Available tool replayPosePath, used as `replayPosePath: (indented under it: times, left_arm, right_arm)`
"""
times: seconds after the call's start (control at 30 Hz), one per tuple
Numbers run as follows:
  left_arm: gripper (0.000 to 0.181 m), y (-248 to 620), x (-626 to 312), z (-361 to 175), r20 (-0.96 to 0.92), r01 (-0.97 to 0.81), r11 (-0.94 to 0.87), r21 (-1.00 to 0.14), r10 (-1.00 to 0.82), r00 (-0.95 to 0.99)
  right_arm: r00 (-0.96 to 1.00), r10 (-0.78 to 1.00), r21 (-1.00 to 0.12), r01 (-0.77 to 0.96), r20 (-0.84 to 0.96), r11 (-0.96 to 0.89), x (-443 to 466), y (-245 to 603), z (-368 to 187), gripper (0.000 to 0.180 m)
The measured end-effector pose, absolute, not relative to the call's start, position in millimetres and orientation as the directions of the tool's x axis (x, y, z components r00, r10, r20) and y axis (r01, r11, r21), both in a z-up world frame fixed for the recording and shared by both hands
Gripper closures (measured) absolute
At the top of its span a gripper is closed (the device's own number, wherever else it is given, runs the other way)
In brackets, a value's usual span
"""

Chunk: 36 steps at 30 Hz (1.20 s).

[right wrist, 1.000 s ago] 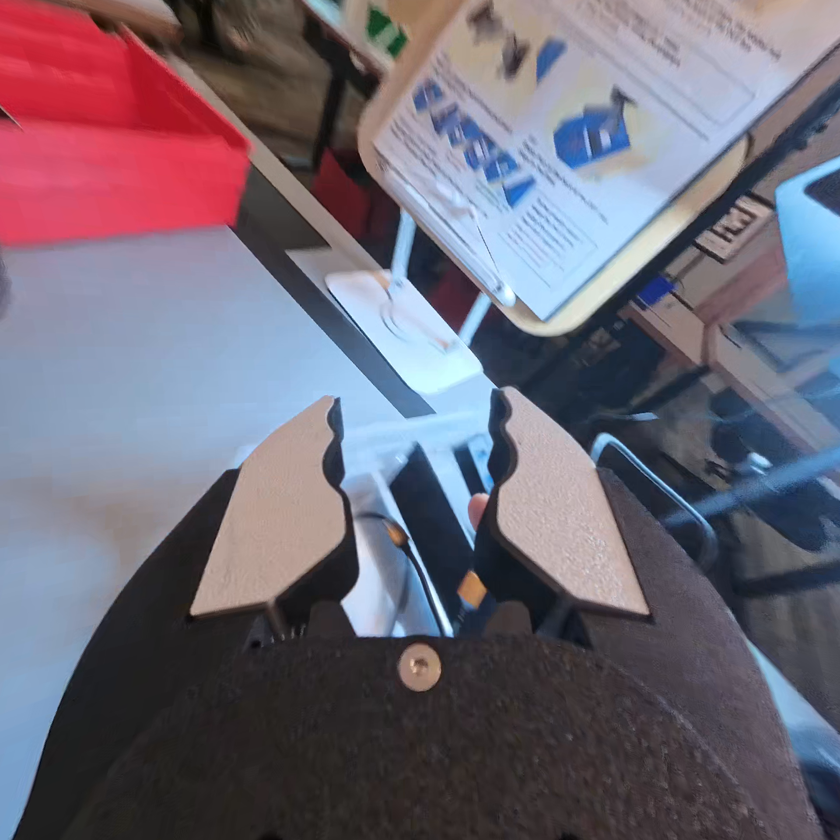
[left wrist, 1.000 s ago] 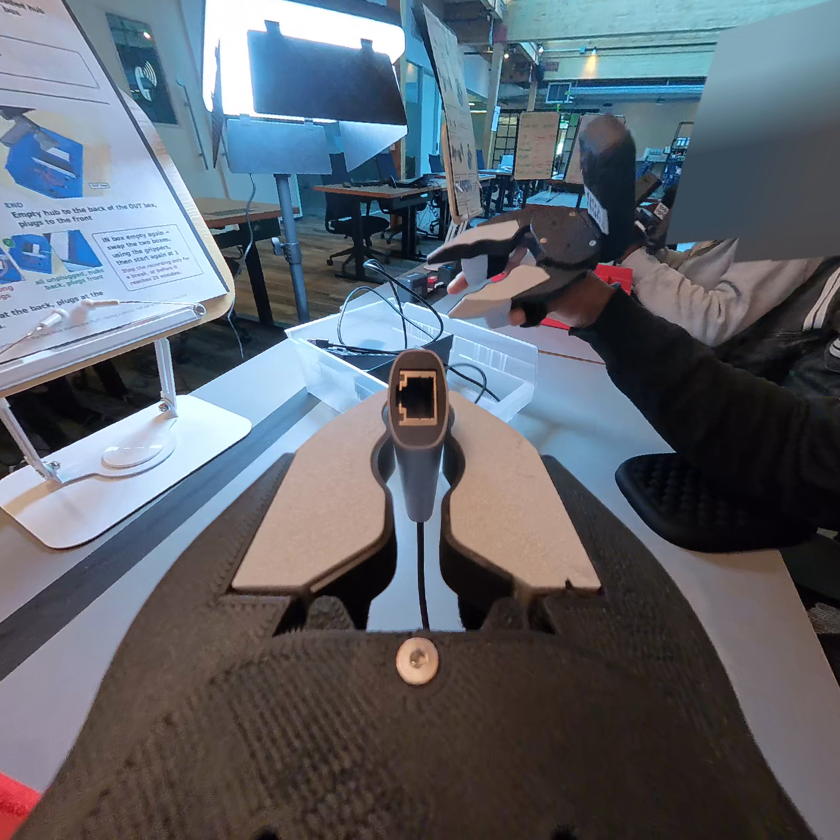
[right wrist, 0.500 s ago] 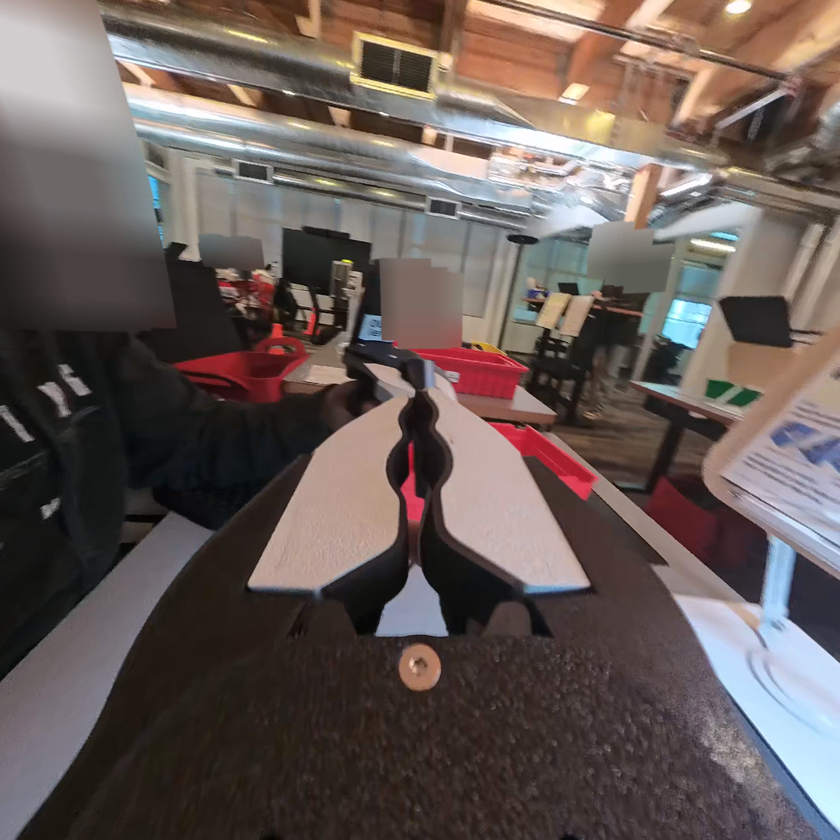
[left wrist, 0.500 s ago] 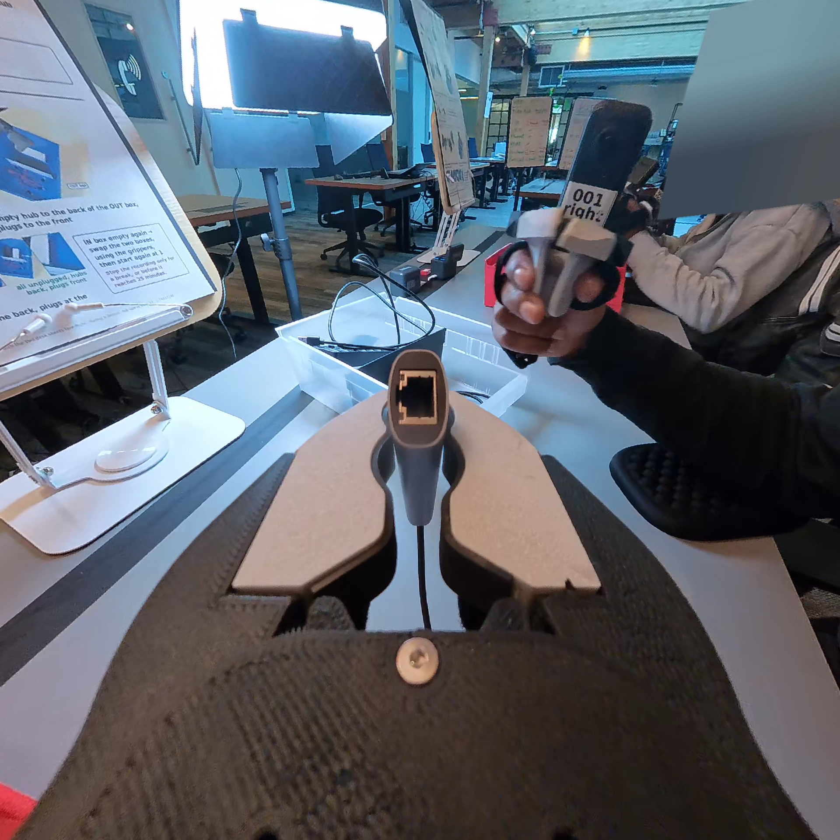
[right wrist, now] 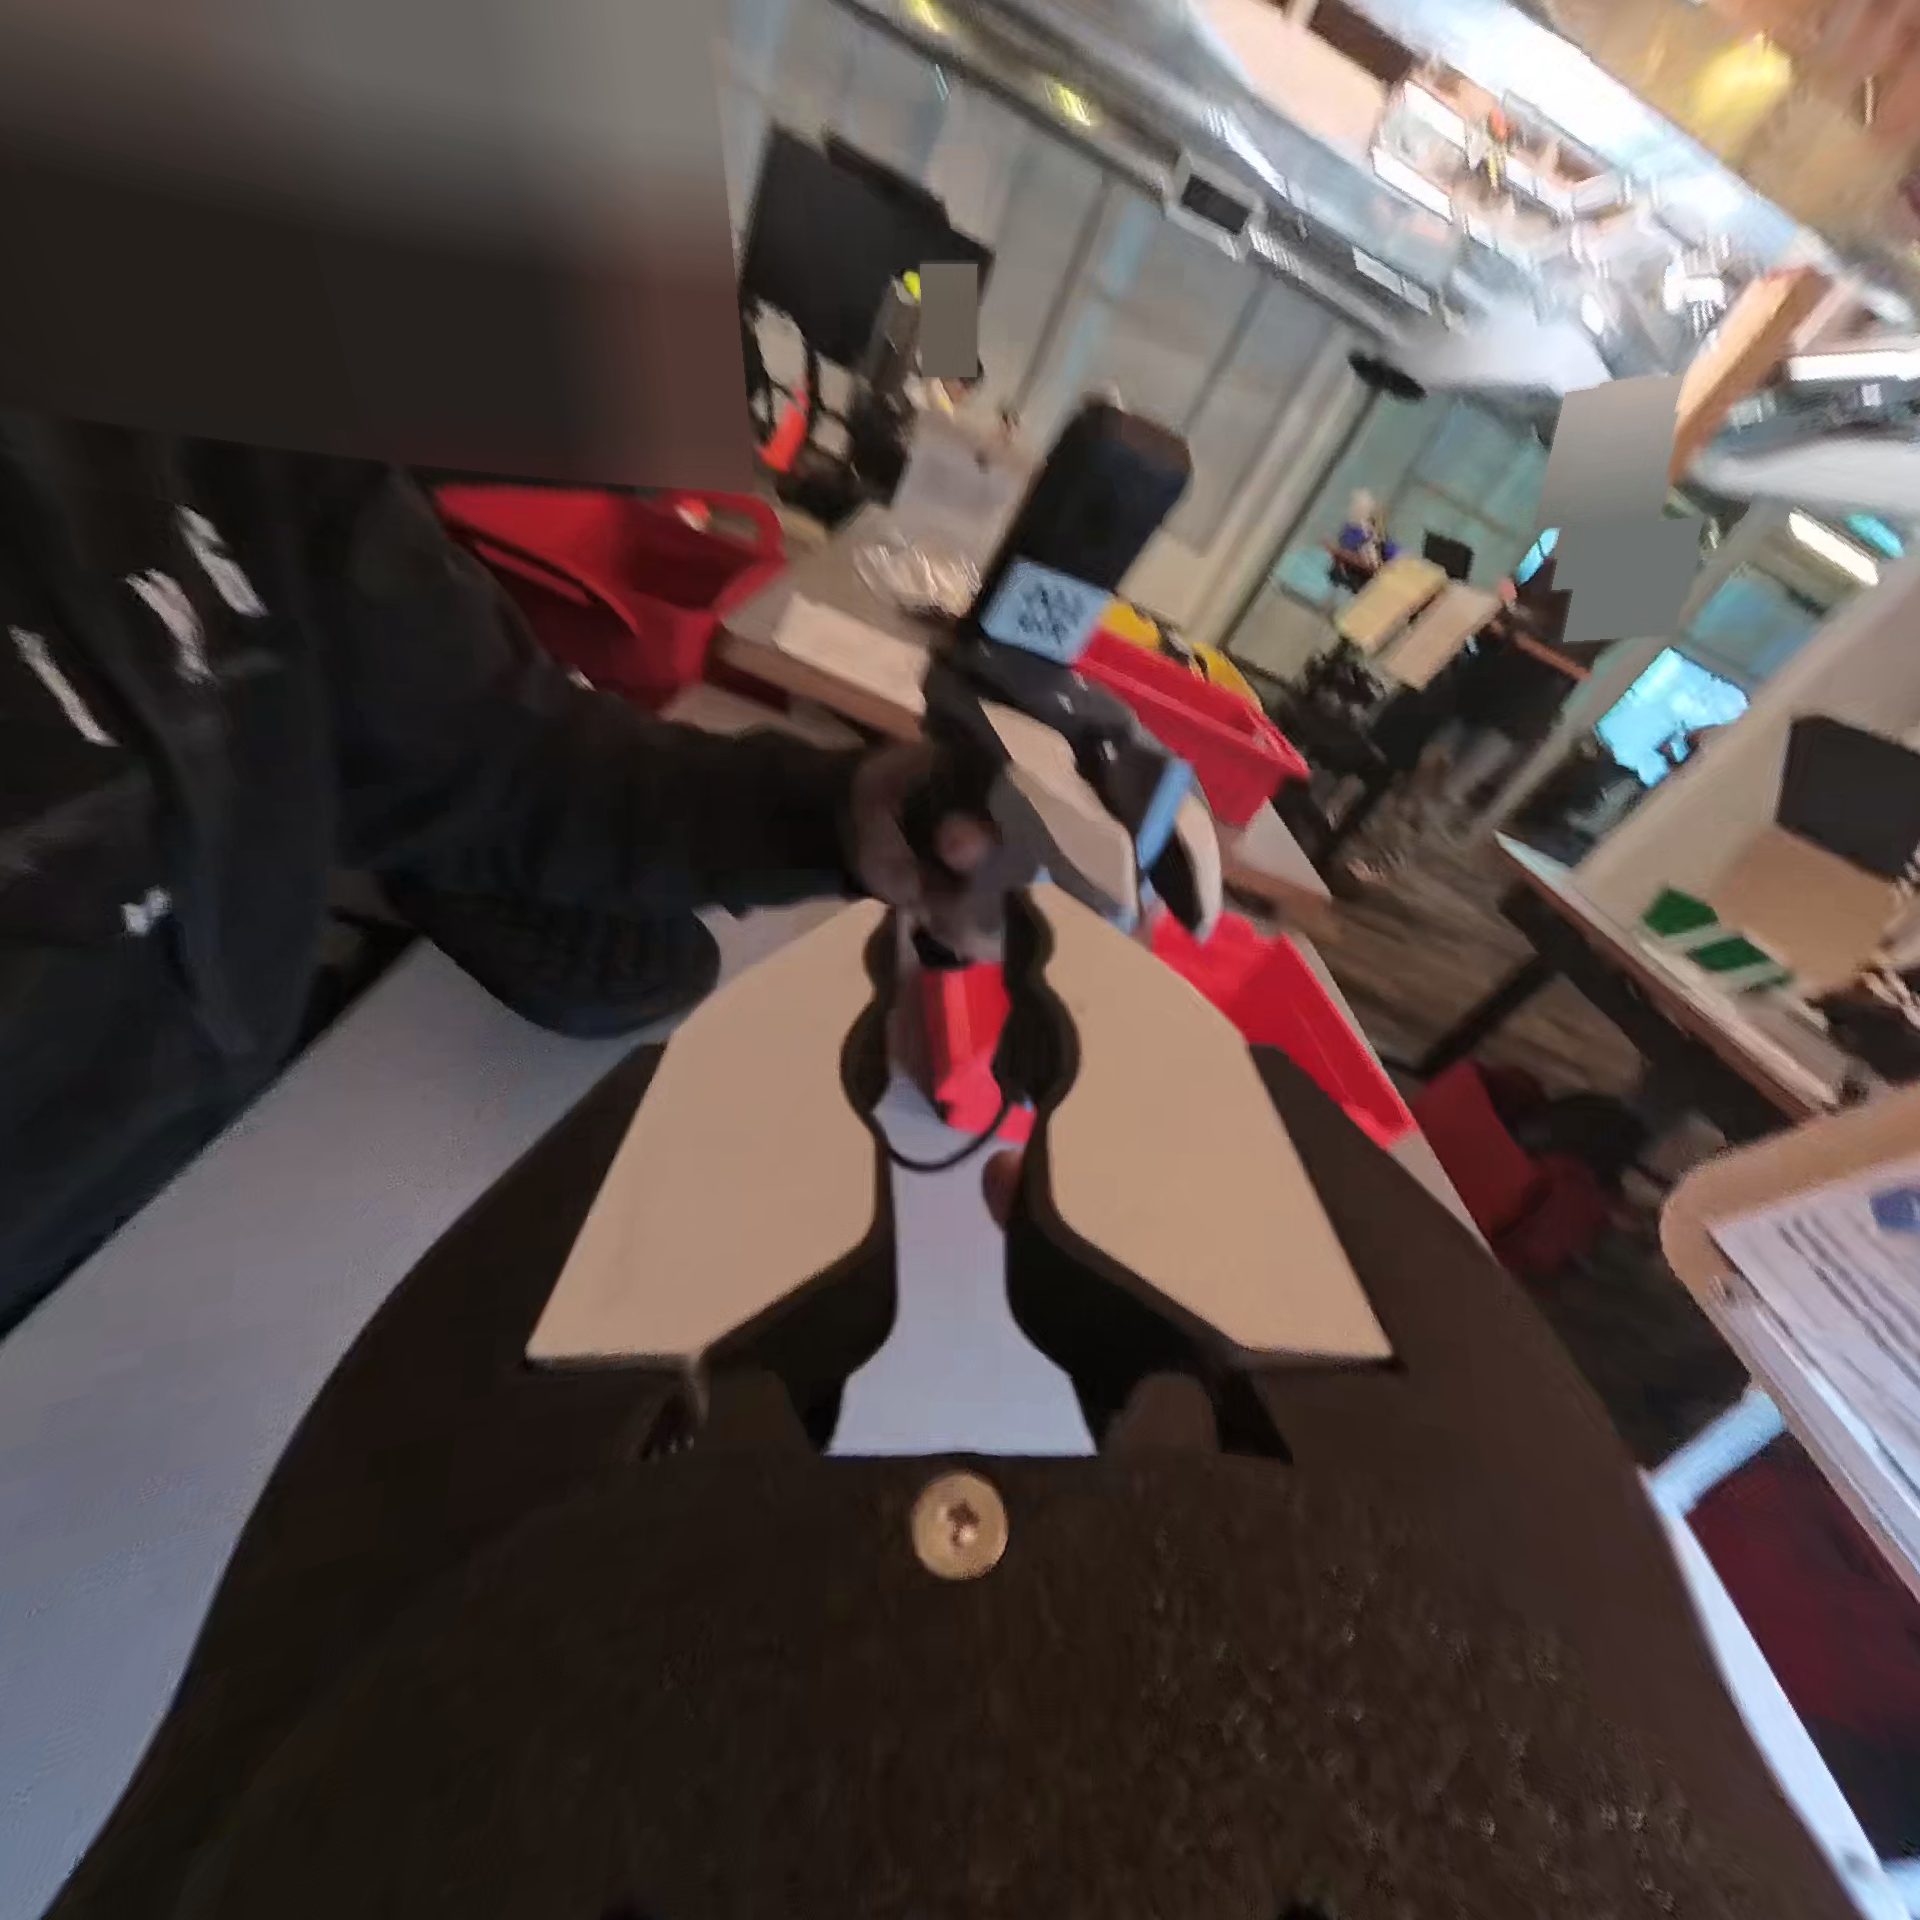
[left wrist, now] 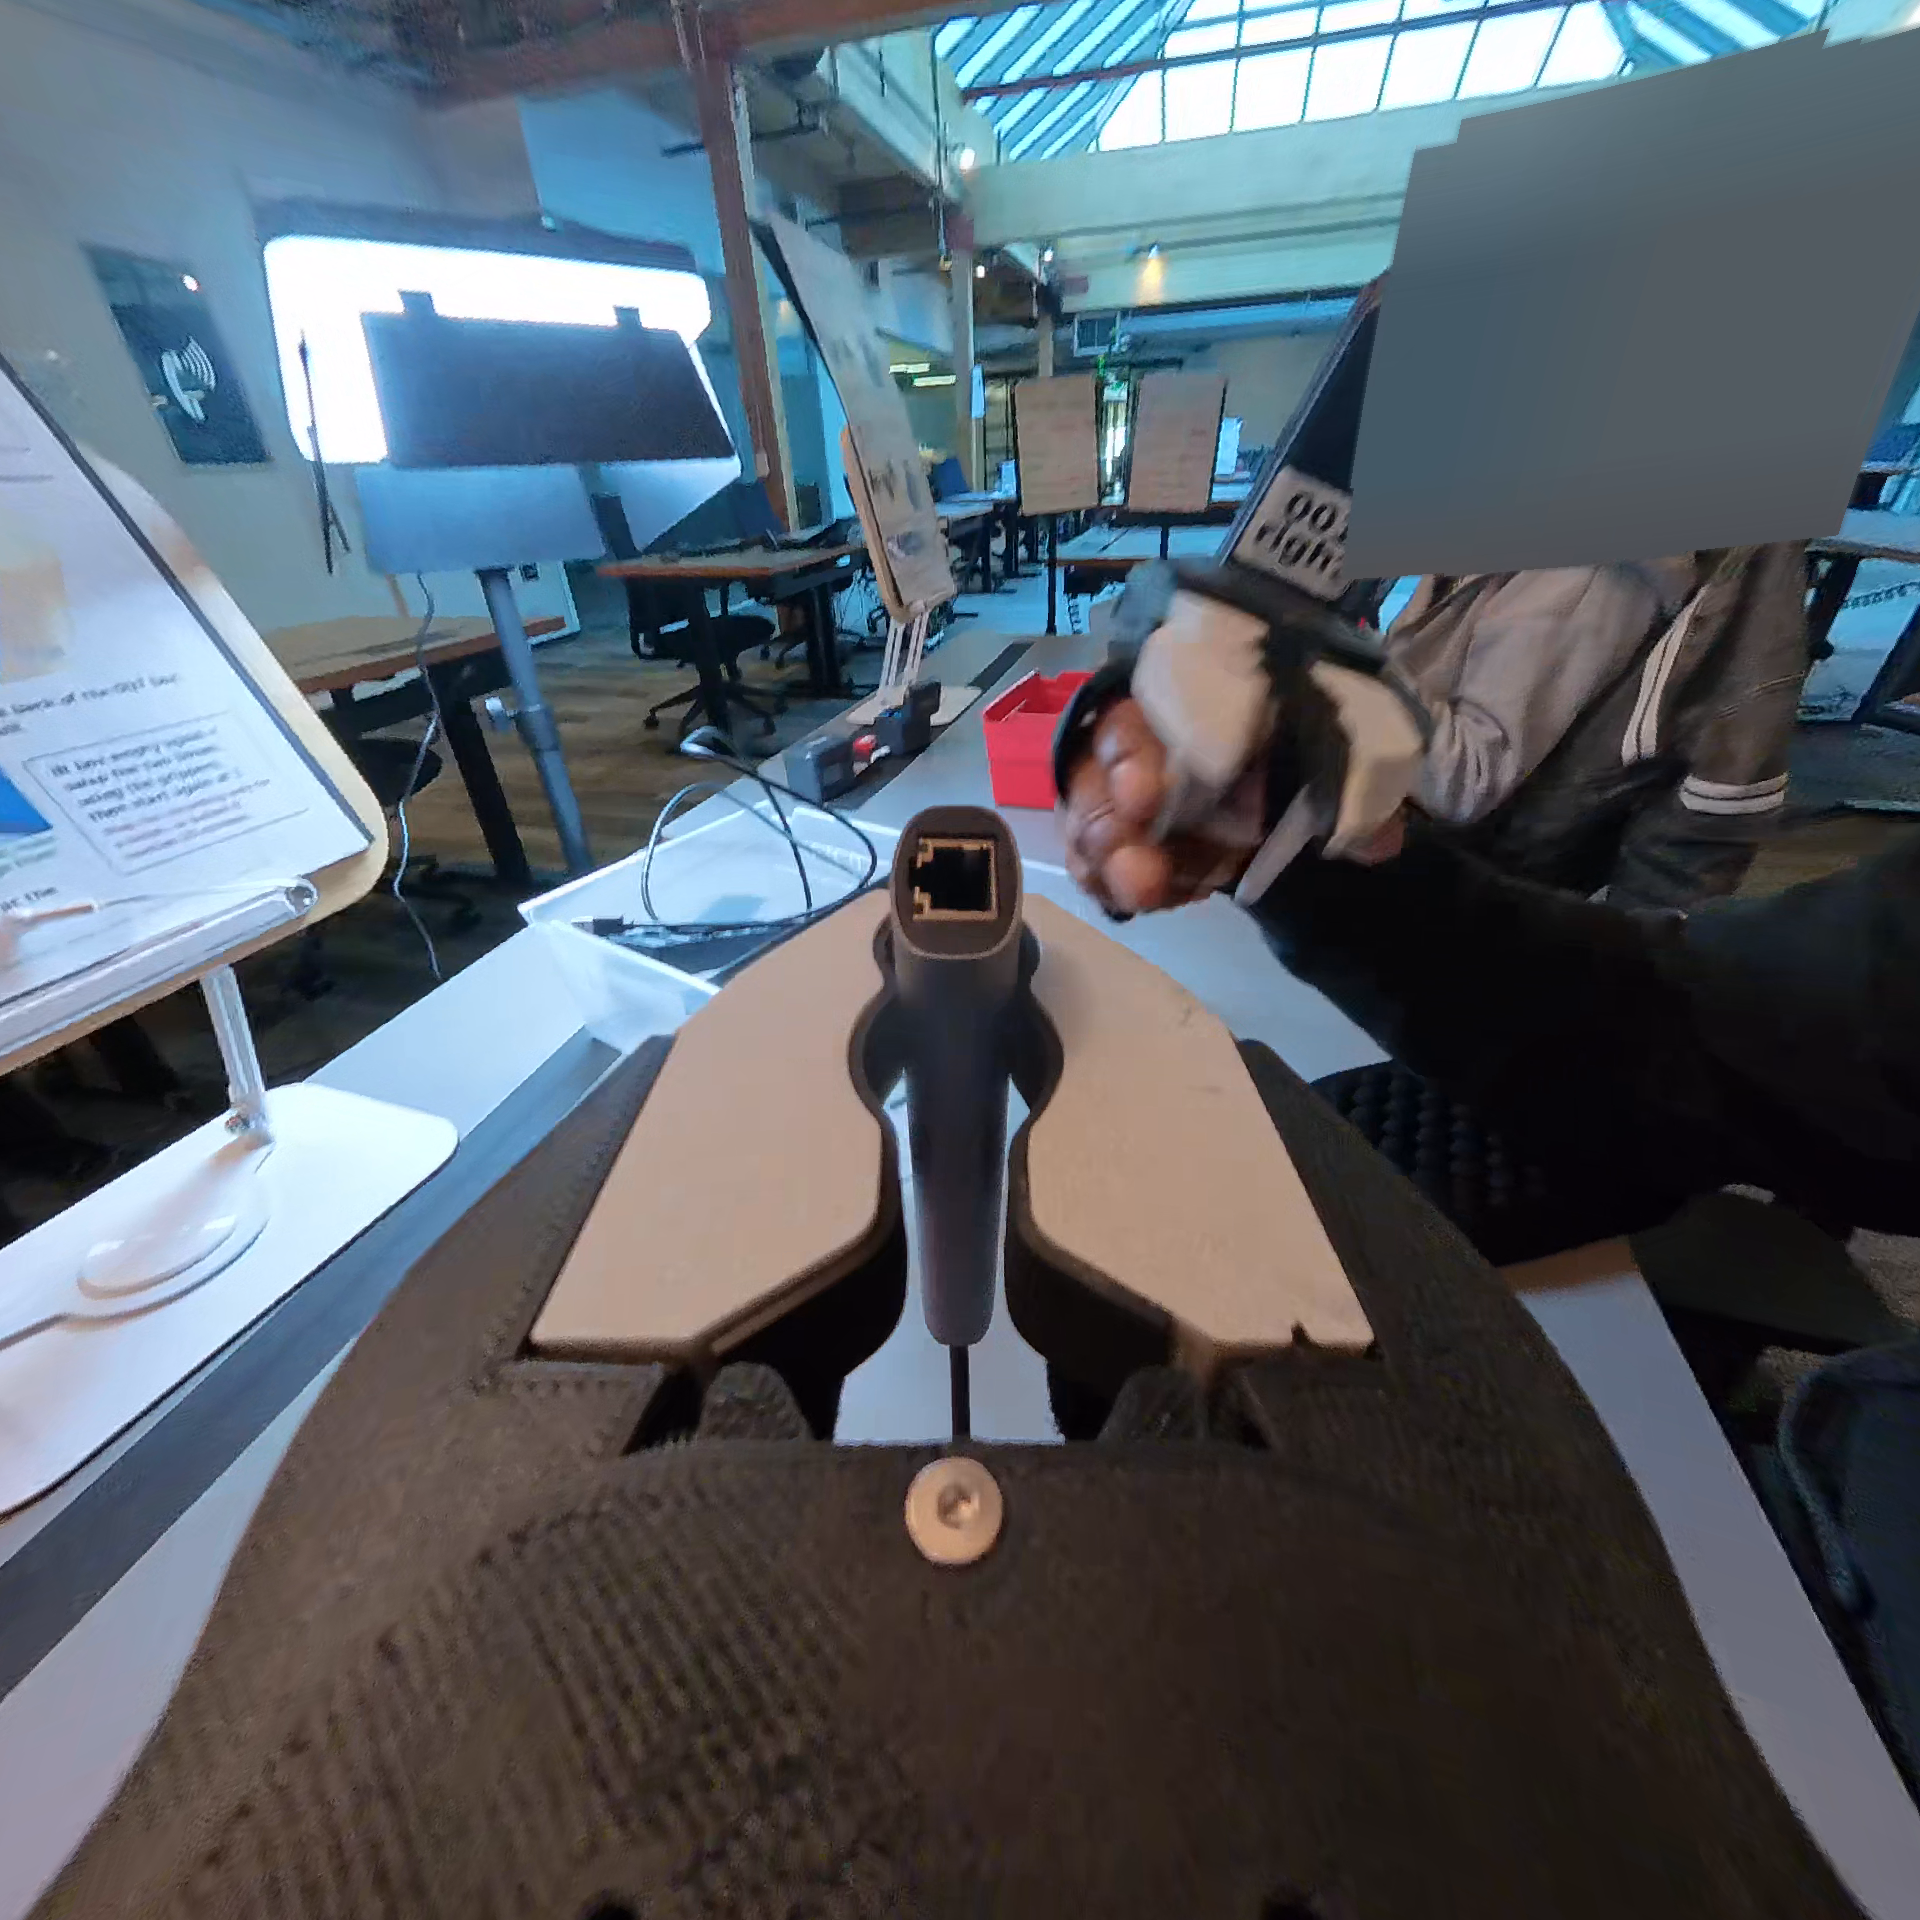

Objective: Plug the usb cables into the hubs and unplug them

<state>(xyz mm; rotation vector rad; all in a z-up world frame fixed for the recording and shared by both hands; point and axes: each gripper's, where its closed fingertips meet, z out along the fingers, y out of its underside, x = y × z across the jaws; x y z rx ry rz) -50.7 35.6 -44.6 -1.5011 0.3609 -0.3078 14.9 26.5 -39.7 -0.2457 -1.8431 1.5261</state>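
My left tool (left wrist: 954, 997) pinches the grey hub (left wrist: 951, 1049) upright; my right tool (right wrist: 956, 997) is nearly pressed together, holding nothing, above the table (right wrist: 260, 1278).

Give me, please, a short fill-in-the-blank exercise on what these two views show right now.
1. The left gripper is ___ on the grey hub.
2. The clear box beyond the hub holds black ___.
3. The tray farther back on the table is ___.

Missing words: shut; cables; red.
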Motion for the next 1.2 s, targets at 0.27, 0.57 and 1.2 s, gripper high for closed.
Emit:
replayPosePath:
  times: [0.27,0.57,1.2]
  left_arm:
    - [0.165,32.5,-35.2,-35.8,-0.069,-0.023,0.111,-0.994,-0.437,0.897]
    - [0.165,44.9,-28.3,-47.3,-0.049,0.024,0.157,-0.987,-0.450,0.892]
    - [0.147,14.0,-124.1,-19.5,0.130,0.169,0.108,-0.980,-0.305,0.944]
  right_arm:
    - [-0.680,0.634,-0.913,-0.138,0.369,0.383,-24.7,30.0,-79.3,0.141]
    - [-0.651,0.682,-0.919,-0.066,0.334,0.388,-46.2,24.7,-97.3,0.161]
    - [-0.285,0.554,-0.442,0.372,0.782,0.816,-44.4,243.8,7.0,0.163]
